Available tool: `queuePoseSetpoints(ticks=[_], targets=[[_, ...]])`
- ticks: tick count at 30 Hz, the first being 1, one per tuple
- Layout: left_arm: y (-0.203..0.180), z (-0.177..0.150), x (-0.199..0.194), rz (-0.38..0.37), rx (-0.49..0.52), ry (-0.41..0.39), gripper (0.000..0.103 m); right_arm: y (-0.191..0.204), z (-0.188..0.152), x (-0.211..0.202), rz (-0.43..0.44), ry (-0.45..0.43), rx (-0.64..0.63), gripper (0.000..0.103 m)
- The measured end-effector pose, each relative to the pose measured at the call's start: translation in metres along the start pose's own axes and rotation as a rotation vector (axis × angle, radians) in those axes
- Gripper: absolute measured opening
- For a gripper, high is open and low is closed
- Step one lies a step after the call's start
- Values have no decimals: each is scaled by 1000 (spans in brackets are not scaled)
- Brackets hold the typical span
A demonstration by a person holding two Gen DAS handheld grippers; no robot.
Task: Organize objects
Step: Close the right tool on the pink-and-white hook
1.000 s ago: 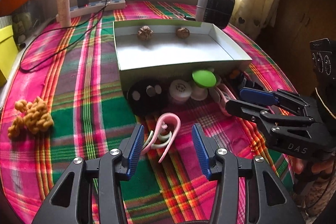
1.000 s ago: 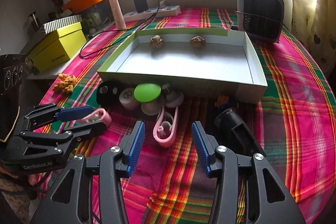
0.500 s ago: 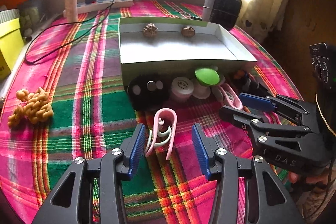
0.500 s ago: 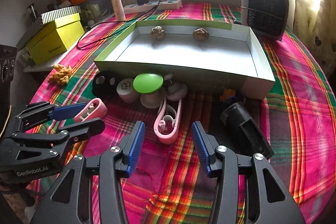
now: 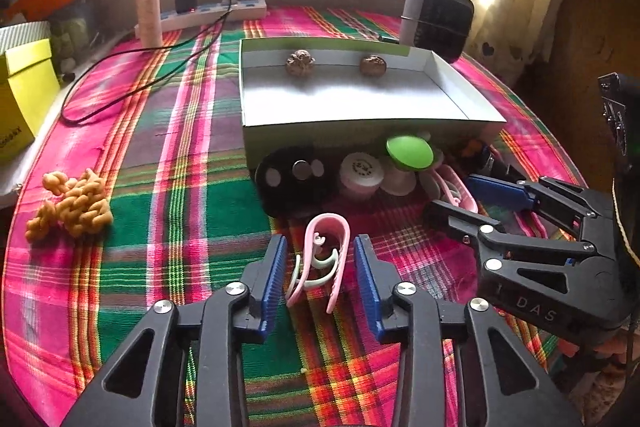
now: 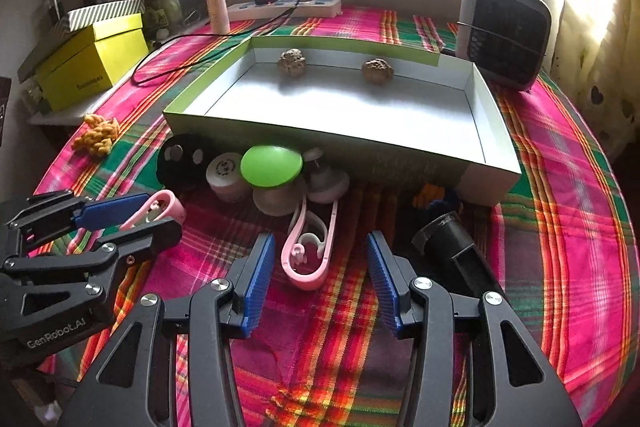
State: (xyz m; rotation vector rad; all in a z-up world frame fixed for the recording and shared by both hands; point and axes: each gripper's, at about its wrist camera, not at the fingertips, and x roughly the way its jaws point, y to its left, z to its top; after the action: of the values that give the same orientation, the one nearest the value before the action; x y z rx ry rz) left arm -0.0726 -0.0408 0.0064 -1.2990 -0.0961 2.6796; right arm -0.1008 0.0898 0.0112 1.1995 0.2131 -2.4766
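Plaid tabletop (image 5: 168, 187): one pink clip (image 5: 320, 259) lies lengthwise between the left tongs (image 5: 320, 267), which are closing on it without yet pressing. A second pink clip (image 6: 308, 247) lies just ahead of the right tongs (image 6: 320, 267), which stand wide open.

Two close wrist views, angled down, sharing the white tray (image 5: 360, 131).

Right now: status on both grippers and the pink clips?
Left gripper closing, pink clip between its jaws, not yet pinched. Right gripper open around second pink clip. White tray ahead, path clear.
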Motion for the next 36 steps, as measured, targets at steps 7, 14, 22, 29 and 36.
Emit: queuePoseSetpoints(ticks=[7, 14, 22, 29, 36], targets=[[2, 0, 0, 20, -9, -3, 22, 0, 0, -1, -19, -1, 3, 40], [1, 0, 0, 32, -13, -5, 22, -3, -1, -2, -18, -5, 14, 27], [0, 0, 1, 31, -15, -5, 22, -5, -2, -3, -2, -9, 24, 25], [-1, -1, 1, 30, -17, -6, 22, -4, -3, -4, 6, -10, 22, 25], [-2, -1, 0, 36, -16, -6, 22, -5, -5, -6, 17, -11, 25, 25]])
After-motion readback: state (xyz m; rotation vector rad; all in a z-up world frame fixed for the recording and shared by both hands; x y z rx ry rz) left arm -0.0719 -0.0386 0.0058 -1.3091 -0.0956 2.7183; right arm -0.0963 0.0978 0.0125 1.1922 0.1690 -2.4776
